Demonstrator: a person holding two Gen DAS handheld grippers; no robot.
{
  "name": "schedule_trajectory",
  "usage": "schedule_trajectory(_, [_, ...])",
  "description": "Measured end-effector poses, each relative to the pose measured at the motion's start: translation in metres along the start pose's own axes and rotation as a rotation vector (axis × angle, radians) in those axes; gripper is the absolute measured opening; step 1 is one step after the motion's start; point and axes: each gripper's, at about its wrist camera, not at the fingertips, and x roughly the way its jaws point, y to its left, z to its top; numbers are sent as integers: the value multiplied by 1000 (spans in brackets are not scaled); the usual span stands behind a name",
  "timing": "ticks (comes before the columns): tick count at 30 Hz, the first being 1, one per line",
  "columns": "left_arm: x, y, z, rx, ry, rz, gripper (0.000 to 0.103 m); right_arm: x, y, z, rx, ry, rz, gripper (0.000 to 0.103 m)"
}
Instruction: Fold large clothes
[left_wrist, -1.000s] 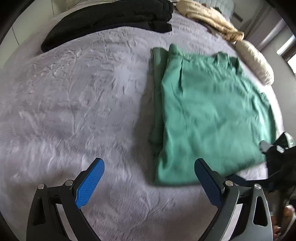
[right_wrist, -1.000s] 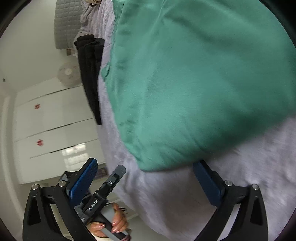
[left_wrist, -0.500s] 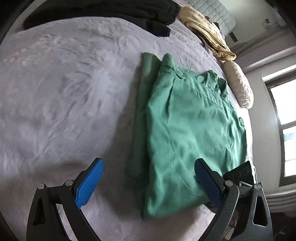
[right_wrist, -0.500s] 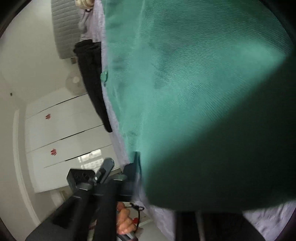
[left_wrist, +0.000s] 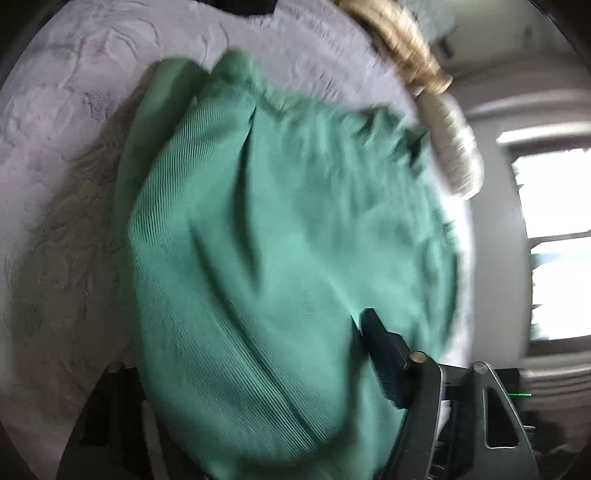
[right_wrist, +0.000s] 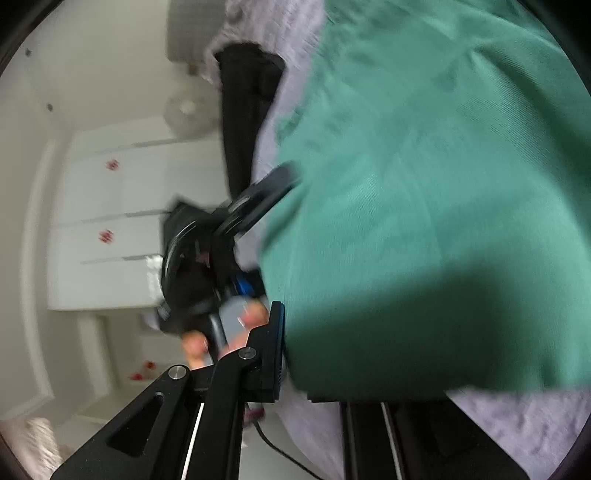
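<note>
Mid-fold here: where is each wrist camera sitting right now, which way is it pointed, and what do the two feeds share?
Left wrist: on the left gripper, low over the grey bedspread, facing the window; green fabric covers the fingers.
Right wrist: on the right gripper, rolled sideways, facing white wardrobes; the person's hand shows.
Shared: the folded green ribbed garment.

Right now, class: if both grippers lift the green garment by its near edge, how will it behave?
The green garment will probably sag and drape: its ribbed cloth already creases softly on the bed. It looks light, likely sliding as a folded stack unless both layers are held.
</note>
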Motion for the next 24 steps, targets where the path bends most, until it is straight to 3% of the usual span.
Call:
schedule_trajectory(3, [6,-4,-5,32,-8,68,69,-22,0,-6,-37,45,-82,14])
schedule_trajectory(7, [7,-7,-5,23,-13,77,69,-69,13,3,-160,-15,-228,14])
schedule_trajectory(8, [5,-8,-6,31,-21,86,59,-82,15,10,-187,-48,-278,14])
schedule_trajectory(9, [4,-13,-7,54,-41,118,40,-92,16,16,-211,-77,-322,14])
schedule_trajectory(11, [0,-13,-6,58,-61,122,22,-107,12,32,-242,-127,-447,14])
schedule_trajectory(13, [-6,-19,-5,58,-91,119,16,-110,1,47,-238,-140,-502,14])
schedule_trajectory(16, [-16,-38,-3,96,-135,121,14,-97,-29,55,-174,-88,-513,10])
schedule_trajectory(19, [-30,-71,-1,132,-179,75,14,-85,-48,53,-155,-76,-499,7])
schedule_trajectory(24, [-36,-157,4,281,-224,71,14,-98,-55,52,-158,-69,-419,7])
